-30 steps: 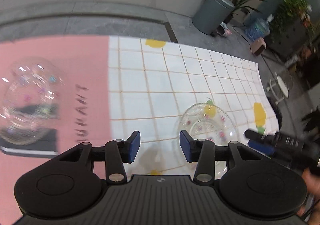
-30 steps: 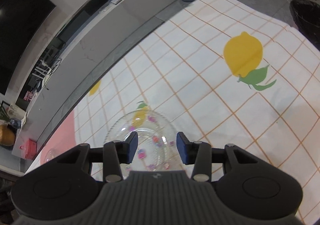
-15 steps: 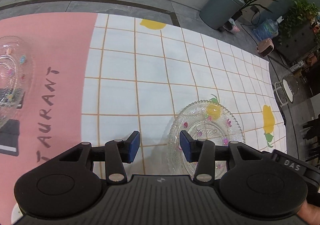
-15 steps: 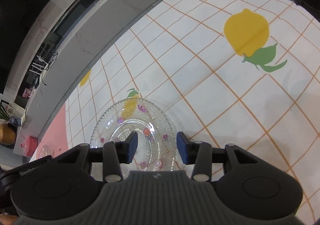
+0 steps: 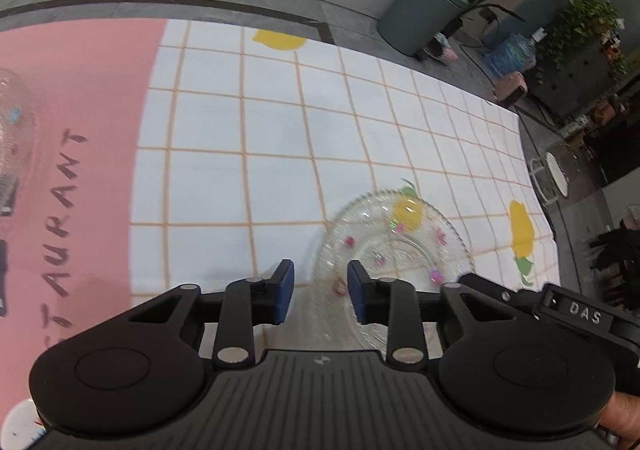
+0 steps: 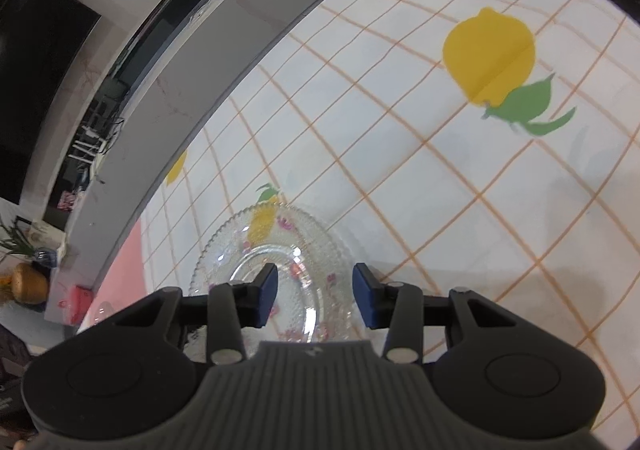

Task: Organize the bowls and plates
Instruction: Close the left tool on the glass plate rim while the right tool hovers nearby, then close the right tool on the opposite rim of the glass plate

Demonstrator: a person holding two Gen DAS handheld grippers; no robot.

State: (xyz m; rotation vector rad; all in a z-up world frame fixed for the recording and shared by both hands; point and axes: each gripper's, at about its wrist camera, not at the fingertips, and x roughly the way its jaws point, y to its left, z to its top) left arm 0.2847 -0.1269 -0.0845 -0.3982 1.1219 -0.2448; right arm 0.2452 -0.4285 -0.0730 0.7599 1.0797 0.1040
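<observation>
A clear glass plate (image 5: 404,250) with small pink flowers lies on the white checked tablecloth (image 5: 280,138). My left gripper (image 5: 320,296) is open and empty, just above the plate's near left rim. In the right wrist view the same plate (image 6: 276,262) lies under my right gripper (image 6: 314,298), which is open and empty, its blue pads on either side of the plate's middle. A clear glass bowl (image 5: 12,118) sits at the far left on the pink mat, partly cut off by the frame edge.
A pink mat (image 5: 68,130) with black lettering adjoins the tablecloth on the left. The right gripper's black body (image 5: 560,314) reaches in at the lower right. A grey bin (image 5: 420,14) and plants stand on the floor beyond the table. A grey counter (image 6: 180,82) runs behind.
Both grippers have come down closer to the plate, which looks larger now. The left view has shifted right, so the bowl slid to the left edge. Both stay open.
</observation>
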